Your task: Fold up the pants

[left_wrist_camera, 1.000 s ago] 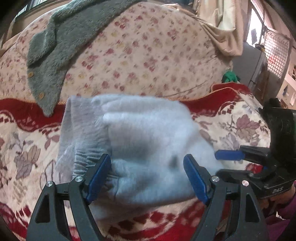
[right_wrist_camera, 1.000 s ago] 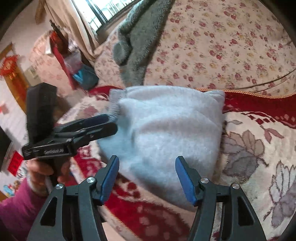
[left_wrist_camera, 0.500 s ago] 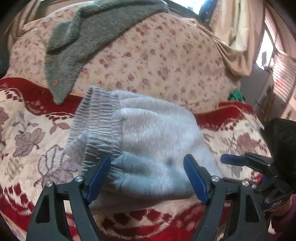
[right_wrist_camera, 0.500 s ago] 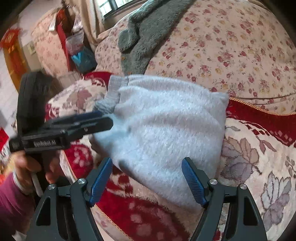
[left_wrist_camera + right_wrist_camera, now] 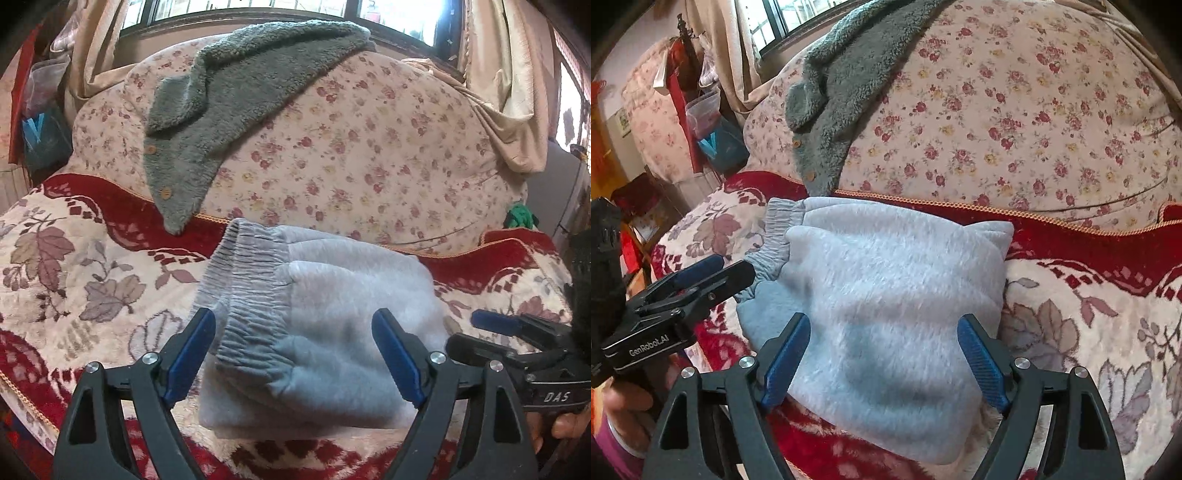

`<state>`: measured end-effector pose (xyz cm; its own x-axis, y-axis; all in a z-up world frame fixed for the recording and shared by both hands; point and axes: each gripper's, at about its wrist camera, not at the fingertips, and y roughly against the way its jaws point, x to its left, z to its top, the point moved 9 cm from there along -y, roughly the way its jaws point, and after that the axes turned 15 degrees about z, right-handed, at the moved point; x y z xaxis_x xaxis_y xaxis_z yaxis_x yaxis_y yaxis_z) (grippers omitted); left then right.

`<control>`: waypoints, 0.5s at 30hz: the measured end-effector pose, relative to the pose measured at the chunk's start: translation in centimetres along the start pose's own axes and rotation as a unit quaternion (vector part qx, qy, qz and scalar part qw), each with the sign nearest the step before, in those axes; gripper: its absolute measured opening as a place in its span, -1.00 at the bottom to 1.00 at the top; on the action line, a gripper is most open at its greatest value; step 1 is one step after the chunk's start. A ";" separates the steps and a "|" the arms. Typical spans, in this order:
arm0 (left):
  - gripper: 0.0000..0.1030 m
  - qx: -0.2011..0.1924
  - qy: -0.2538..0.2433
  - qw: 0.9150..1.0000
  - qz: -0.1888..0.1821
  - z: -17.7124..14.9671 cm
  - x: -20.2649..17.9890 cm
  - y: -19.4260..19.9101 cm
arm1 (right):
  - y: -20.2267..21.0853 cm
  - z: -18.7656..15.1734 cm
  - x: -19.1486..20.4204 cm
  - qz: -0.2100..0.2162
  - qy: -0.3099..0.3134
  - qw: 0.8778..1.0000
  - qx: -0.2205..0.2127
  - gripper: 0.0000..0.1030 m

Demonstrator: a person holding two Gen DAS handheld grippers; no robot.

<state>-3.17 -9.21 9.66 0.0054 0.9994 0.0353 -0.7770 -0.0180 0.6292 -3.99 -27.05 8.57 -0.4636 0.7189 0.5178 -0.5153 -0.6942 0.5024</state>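
Pants [image 5: 317,332] folded on blanket [image 5: 74,280]; left view alone shows waistband's full ribbing; left gripper [image 5: 295,354] and right gripper [image 5: 886,362] just widened, gaping, holding nothing.

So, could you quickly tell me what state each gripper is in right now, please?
Left gripper: jaws open, just widened, holding nothing.
Right gripper: jaws open, just widened, holding nothing.
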 end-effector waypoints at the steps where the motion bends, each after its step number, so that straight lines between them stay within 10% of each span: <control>1: 0.67 0.001 -0.002 1.000 0.003 0.0 0.1 -0.2 | 0.0 -0.1 -0.1 0.000 0.000 1.000 0.000 0.67; 15: 0.78 0.024 0.009 0.999 0.039 -0.9 2.7 -2.4 | 0.9 -1.6 -4.8 0.018 -0.083 0.996 -0.003 0.89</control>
<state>-1.82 -6.41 7.58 -0.0661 0.9952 0.0726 -0.7431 -0.0977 0.6620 -3.36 -31.10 5.45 -0.3562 0.6782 0.6428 -0.5052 -0.7184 0.4782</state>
